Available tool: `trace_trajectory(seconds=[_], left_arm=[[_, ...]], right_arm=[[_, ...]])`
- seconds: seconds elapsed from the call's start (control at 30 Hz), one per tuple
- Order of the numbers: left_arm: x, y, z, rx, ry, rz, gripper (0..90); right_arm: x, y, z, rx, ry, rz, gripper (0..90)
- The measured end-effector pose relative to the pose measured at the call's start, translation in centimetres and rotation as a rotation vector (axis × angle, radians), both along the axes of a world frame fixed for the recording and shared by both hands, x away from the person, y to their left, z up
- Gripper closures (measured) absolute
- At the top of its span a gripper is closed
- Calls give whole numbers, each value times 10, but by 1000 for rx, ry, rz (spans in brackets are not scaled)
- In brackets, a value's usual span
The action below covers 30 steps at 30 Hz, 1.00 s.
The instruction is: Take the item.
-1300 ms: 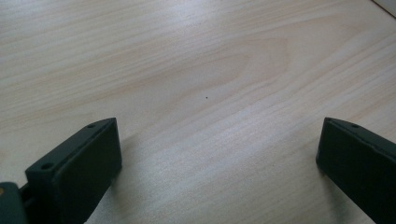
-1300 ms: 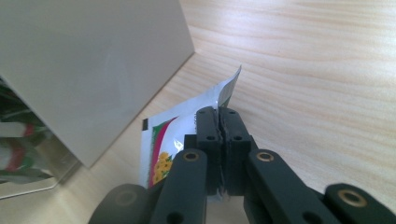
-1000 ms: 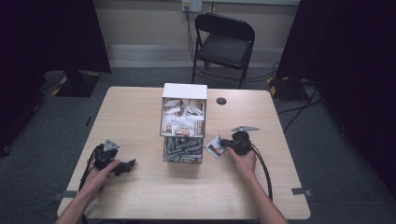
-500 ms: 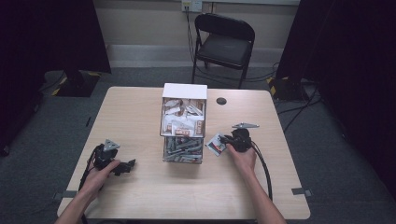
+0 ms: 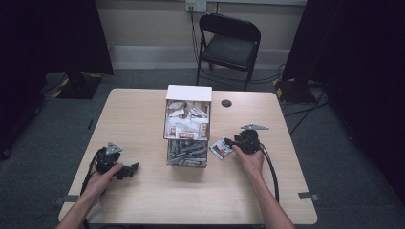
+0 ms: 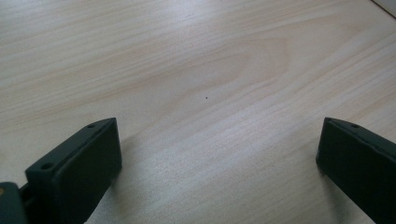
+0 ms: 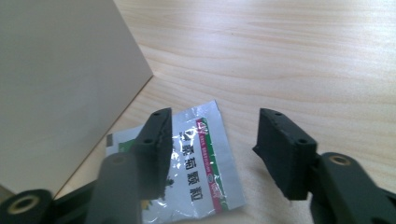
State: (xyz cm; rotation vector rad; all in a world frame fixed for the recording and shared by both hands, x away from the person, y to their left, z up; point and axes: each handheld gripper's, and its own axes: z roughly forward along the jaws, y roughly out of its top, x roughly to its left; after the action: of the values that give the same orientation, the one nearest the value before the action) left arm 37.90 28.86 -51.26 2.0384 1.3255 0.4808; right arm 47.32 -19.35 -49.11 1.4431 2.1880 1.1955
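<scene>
My left gripper [image 5: 125,170], nearest me, lies low on the pale wood-grain table [image 6: 201,60] with its black jaws spread wide and nothing between them, well apart from the work; across to the right, my right gripper [image 7: 212,149] has just been opening its jaws, and the small silvery foil sachet with red and green print [image 7: 198,170] now lies flat on the wood, one jaw over its left part and the other clear of it, so I judge it released rather than gripped; that suggests the sachet has been set down just beside the white side wall of the tall clear-fronted box of packets [image 5: 187,125] and this placement is done; the right hand [image 5: 250,157] rests on the table with the wrist straight, gripper aimed leftward at the box base, sachet [image 5: 221,148] between them; beyond the box sits a small dark round grommet [image 5: 226,103] near the table's far edge, then a black folding chair [image 5: 229,40].
</scene>
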Motion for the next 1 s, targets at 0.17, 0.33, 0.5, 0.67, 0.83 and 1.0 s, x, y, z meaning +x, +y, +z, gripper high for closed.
trace_trajectory(seconds=[0.17, 0.33, 0.5, 0.67, 0.83, 1.0], left_arm=[[0, 0, 0, 0, 0, 0, 0], [0, 0, 0, 0, 0, 0, 0], [0, 0, 0, 0, 0, 0, 0], [0, 0, 0, 0, 0, 0, 0], [0, 0, 0, 1, 0, 0, 0], [0, 0, 0, 0, 0, 0, 0]], right_arm=[[-2, -5, 6, 2, -1, -5, 268], [-7, -7, 13, -28, 9, -4, 173], [-11, -13, 20, -40, 18, -23, 149], [-19, -19, 30, -28, 10, -12, 149], [-30, -23, 41, -35, -13, -13, 149], [-44, -26, 45, -53, -35, -24, 149]])
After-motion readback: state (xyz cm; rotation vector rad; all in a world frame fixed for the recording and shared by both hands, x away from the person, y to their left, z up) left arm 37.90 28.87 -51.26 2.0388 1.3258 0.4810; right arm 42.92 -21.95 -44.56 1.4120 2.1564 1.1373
